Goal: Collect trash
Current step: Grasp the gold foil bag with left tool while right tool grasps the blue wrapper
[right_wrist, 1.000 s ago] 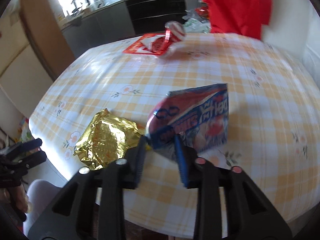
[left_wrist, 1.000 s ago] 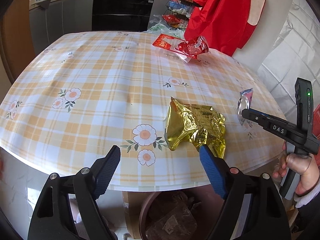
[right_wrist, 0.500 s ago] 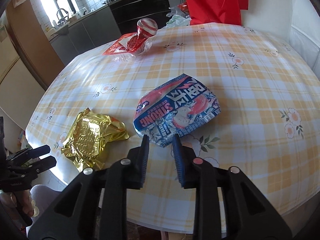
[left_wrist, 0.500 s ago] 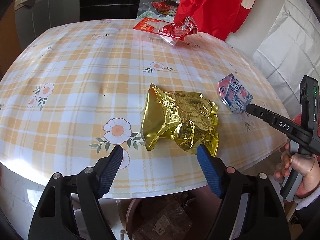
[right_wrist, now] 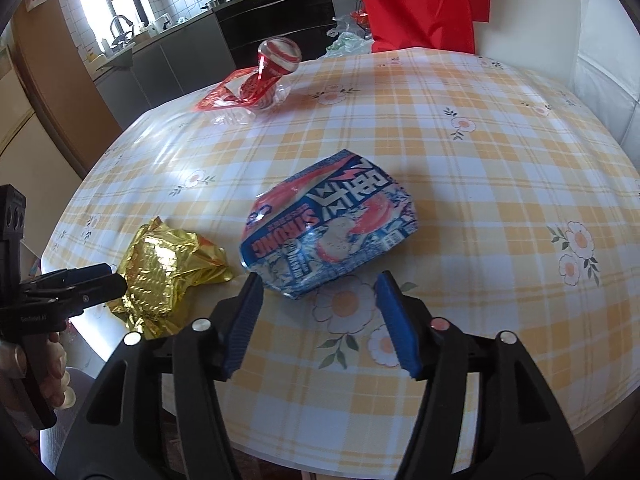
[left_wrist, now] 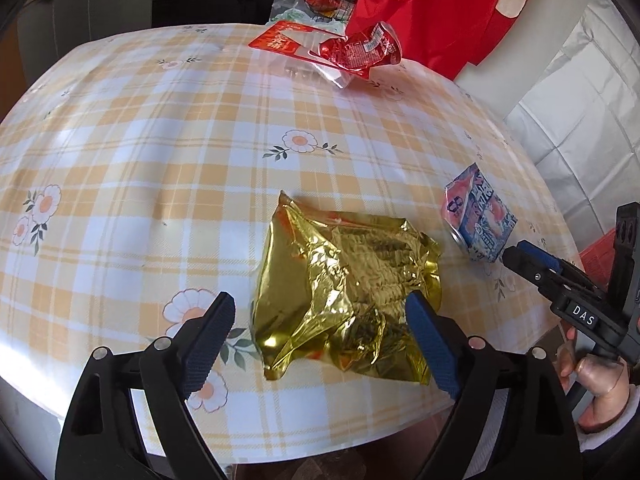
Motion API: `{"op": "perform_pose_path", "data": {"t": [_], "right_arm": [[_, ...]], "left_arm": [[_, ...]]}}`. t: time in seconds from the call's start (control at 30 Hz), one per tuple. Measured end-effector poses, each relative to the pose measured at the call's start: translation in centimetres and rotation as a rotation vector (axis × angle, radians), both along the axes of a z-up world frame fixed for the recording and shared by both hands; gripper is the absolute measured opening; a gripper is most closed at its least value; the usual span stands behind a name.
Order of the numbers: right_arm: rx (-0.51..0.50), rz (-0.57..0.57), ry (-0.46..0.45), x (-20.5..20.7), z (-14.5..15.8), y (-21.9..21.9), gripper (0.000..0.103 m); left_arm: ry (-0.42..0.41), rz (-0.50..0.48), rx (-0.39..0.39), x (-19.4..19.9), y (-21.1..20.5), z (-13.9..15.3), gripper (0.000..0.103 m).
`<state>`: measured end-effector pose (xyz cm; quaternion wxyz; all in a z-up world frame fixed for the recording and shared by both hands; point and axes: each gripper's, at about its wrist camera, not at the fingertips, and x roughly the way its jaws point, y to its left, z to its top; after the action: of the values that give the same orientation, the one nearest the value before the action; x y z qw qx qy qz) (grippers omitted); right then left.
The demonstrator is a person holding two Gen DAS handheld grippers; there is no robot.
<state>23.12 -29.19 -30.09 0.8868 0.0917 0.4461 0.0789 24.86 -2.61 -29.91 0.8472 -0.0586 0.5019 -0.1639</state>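
Released onto the checked tablecloth (right_wrist: 480,168), the blue snack packet (right_wrist: 328,236) lies before the right gripper (right_wrist: 318,320) (jaws opening, empty); left gripper (left_wrist: 320,344), opening too, should straddle the crumpled gold foil wrapper (left_wrist: 344,292) beside it.

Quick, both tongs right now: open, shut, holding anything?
Left tongs: opening, holding nothing, gold wrapper between them.
Right tongs: opening, empty.

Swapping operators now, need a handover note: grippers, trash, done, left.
Left gripper: jaws opening, straddling the near edge of the gold wrapper, not gripping.
Right gripper: jaws opening, empty, just short of the blue packet.
Red wrappers lie at the table's far side.
Done: none of these three is picked up.
Left: grab gold and blue, then the red ones.
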Motion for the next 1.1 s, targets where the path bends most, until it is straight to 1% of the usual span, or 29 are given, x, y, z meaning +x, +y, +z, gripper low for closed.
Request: {"op": "perform_pose_path", "data": {"t": [0.1,0.2,0.37,0.43,0.47,0.5,0.53,0.57,0.6,0.63,0.7,0.73,0.83,0.97,1.1], "right_arm": [[0.053,-0.023,0.019,0.3,-0.5,-0.9,0.065],[0.123,-0.032,0.044,0.8,-1.3,-1.1,0.065],[0.186,-0.058,0.047,2.6,-2.1,-1.0,0.065],[0.222,-0.076,0.036,3.2,-2.2,-1.2,0.066],[0.239,-0.087,0.033,3.5,-2.2,-1.3,0.066],[0.259,-0.095,0.032,3.8,-2.2,-1.5,0.063],[0.27,-0.101,0.033,4.0,-2.2,-1.5,0.05],[0.278,-0.106,0.034,4.1,-2.1,-1.6,0.041],[0.288,-0.104,0.028,4.2,-2.0,-1.6,0.032],[0.301,-0.098,0.015,4.0,-1.7,-1.6,0.026],[0.306,-0.078,-0.018,3.6,-0.9,-1.4,0.021],[0.303,-0.064,-0.036,3.4,-0.3,-1.2,0.016],[0.302,-0.043,-0.078,2.7,1.0,-0.8,0.008],[0.296,-0.006,-0.115,1.9,2.6,-0.2,0.008],[0.28,0.028,-0.145,0.7,4.2,0.5,0.008]], "left_arm": [[0.002,-0.009,0.012,0.8,-0.7,-0.3,0.085],[0.01,-0.008,0.011,1.3,-1.1,-0.8,0.085],[-0.01,-0.008,0.039,1.1,-1.4,-1.0,0.084],[-0.014,0.005,0.045,1.2,-1.2,-1.0,0.073],[-0.013,0.012,0.037,1.3,-0.9,-1.0,0.071],[-0.008,0.022,0.024,1.3,-0.6,-0.9,0.066],[-0.003,0.03,0.008,1.4,-0.3,-0.9,0.06],[0.002,0.035,-0.016,1.5,0.0,-0.7,0.057],[0.001,0.036,-0.024,1.4,0.2,-0.5,0.048],[-0.009,0.034,-0.018,1.3,0.3,-0.2,0.043],[-0.043,0.023,-0.01,0.7,0.3,0.5,0.037],[-0.061,0.019,-0.015,0.4,0.3,0.9,0.034],[-0.104,0.012,-0.023,-0.4,0.5,2.1,0.031],[-0.16,0.02,-0.029,-1.5,0.9,3.8,0.03],[-0.207,0.052,-0.022,-2.6,1.9,5.5,0.03]]}}
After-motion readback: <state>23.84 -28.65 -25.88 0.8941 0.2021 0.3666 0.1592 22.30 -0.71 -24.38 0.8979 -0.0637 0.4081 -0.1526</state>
